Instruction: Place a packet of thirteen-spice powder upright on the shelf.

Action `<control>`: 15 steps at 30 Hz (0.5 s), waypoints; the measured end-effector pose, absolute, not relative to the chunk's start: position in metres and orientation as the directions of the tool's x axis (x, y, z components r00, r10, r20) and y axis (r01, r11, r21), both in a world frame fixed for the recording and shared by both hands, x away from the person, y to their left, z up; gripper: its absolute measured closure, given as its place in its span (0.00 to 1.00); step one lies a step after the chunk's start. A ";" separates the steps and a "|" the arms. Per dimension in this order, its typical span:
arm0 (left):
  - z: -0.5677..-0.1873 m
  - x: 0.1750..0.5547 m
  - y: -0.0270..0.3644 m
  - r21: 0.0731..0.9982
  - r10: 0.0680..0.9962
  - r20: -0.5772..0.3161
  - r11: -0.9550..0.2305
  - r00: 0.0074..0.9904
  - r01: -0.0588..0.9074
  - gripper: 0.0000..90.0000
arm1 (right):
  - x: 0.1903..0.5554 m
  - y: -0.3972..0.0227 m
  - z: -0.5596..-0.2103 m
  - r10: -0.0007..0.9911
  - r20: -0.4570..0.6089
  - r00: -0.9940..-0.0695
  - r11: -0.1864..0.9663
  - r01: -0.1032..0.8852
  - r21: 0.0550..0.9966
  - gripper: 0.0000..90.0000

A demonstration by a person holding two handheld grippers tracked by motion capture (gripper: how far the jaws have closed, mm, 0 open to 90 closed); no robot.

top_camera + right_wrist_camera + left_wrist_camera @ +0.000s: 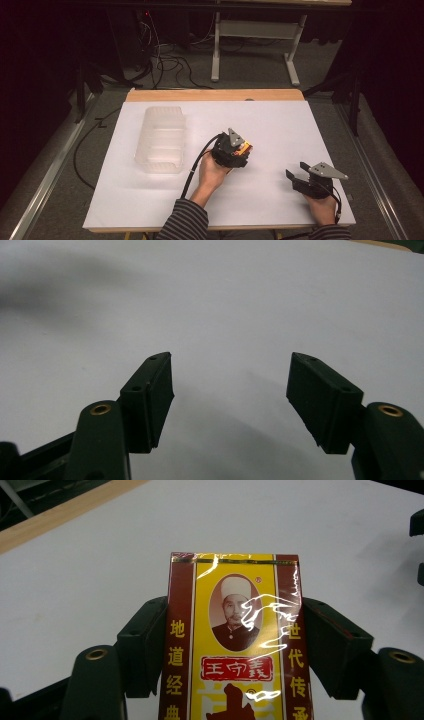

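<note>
We find the left hand-held gripper [235, 645] clamped on a glossy packet [235, 630]; the right hand-held gripper [230, 405] stands open, empty. We judge the slick wrap could slip.

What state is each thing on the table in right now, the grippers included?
Left gripper: shut on the yellow and red box, held off the table.
Yellow and red box: clamped between the jaws, wrapper glossy.
Right gripper: jaws open, nothing between them.
Clear plastic bin: upright, looks empty.

Left gripper [243, 148] fingers clamped tight — right gripper [296, 175] fingers spread.
</note>
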State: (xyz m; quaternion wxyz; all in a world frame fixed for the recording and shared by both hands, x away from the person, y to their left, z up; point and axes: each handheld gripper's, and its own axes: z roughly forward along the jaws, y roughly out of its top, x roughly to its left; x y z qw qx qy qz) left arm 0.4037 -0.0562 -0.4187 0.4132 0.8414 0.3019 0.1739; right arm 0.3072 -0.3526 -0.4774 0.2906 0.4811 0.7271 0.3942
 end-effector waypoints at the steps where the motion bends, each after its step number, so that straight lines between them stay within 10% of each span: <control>1: -0.418 0.404 -0.054 0.805 0.656 0.042 -0.469 0.753 0.364 0.37 | 0.307 -0.352 -0.477 0.930 -0.040 -0.366 0.222 0.472 0.853 0.40; 15: -0.404 0.398 -0.035 0.829 0.683 0.051 -0.436 0.729 0.351 0.37 | 0.307 -0.353 -0.477 0.929 -0.042 -0.369 0.224 0.467 0.855 0.40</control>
